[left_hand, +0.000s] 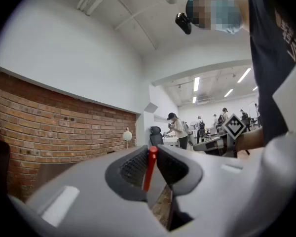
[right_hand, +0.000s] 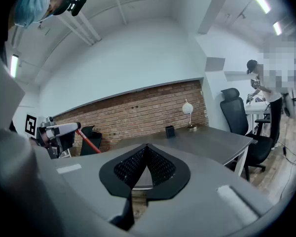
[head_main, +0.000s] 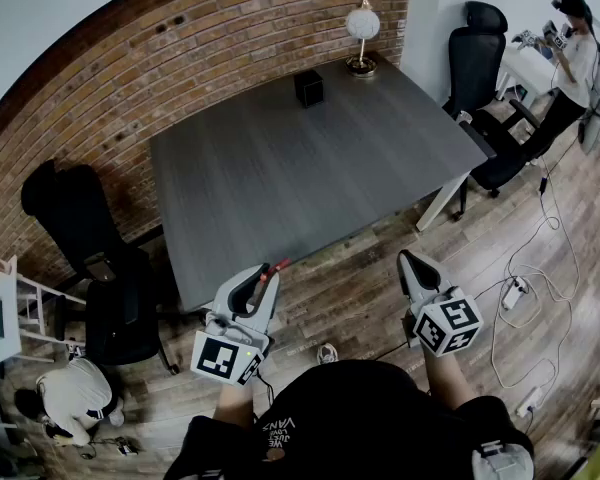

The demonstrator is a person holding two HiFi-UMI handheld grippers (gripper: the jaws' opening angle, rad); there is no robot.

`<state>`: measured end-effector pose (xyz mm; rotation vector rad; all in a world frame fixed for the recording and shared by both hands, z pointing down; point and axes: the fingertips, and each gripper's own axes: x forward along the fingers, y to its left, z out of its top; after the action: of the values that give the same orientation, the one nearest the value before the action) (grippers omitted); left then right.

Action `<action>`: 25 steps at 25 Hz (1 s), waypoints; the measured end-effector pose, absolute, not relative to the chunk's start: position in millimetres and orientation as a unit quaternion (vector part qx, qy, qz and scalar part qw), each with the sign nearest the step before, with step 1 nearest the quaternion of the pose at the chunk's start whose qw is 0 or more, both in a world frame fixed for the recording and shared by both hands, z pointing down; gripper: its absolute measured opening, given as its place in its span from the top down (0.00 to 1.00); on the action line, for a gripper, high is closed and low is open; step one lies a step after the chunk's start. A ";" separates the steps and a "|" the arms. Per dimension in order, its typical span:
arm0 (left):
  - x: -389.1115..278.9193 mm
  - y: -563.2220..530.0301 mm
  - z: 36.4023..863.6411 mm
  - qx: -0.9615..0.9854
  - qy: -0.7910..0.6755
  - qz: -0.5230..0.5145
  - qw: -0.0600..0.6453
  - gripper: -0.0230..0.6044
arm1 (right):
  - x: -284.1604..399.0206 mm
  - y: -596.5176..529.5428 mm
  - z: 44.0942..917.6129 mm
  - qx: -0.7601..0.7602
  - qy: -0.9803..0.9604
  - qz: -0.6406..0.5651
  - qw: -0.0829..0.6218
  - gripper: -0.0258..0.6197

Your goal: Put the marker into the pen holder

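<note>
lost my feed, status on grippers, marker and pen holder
Left gripper shut on marker, short of the table. Right gripper shut, empty. Pen holder near table's far edge, nothing in between.

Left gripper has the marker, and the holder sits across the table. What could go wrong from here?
1. The left gripper clamps the thin red marker at a tilt; it could pivot or slip in transit.
2. The pen holder stands at the far end of the table, a long reach, so the drop may miss.
3. The lamp stands near the holder and could be knocked.
</note>
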<state>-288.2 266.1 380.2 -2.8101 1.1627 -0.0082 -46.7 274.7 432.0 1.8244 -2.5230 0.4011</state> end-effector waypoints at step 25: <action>-233.4 179.9 395.9 -0.932 0.361 -0.009 0.034 0.79 | 3.7 204.0 438.2 0.590 -0.795 0.135 -0.041 0.96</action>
<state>-233.4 179.9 395.9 -2.8659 1.1089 -0.0264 3.7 204.0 438.2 1.9023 -2.5650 0.4370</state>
